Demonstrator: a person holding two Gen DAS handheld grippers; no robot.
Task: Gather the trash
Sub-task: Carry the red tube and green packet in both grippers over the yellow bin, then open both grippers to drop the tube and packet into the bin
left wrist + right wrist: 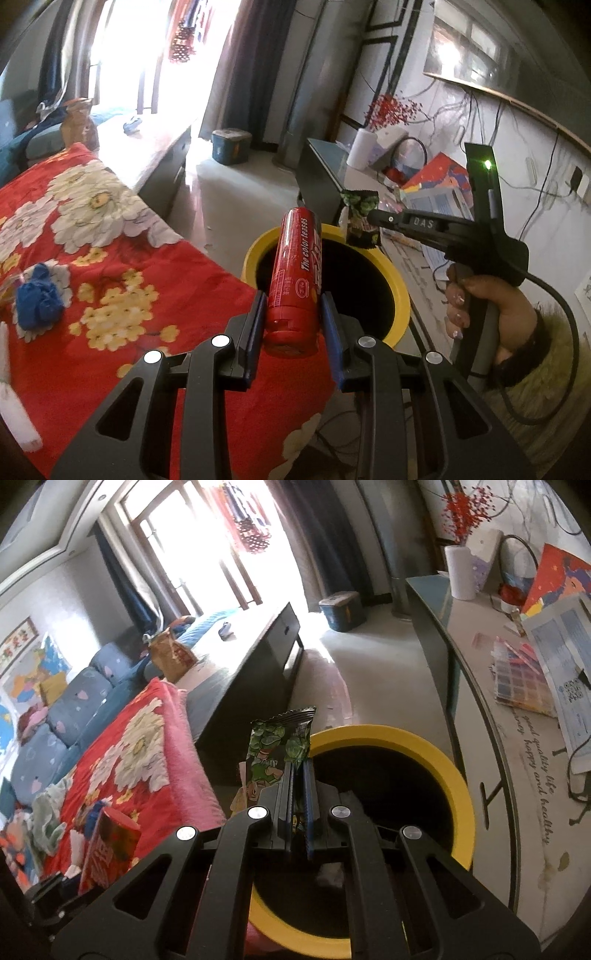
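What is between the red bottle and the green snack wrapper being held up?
Nothing solid: in the left wrist view, only the dark open mouth of the yellow bin shows between the red bottle and the green wrapper.

The left claw (pixel 293 314) is showing a matte black frame of open, triangle-cut linkage arms joined by round silver screws, with blue pads lining the inner faces of its two fingers. The right claw (pixel 297 775) is wearing the same black frame, silver screws and blue ribbed pads, and from the left wrist view its body is carrying white "DAS" lettering, a tall black fin with a glowing green light, and a black cable looping off the grey handle. The person's hand (pixel 480 306) on that handle is showing decorated nails and a dark cuff under a tan, furry sleeve (pixel 546 387).
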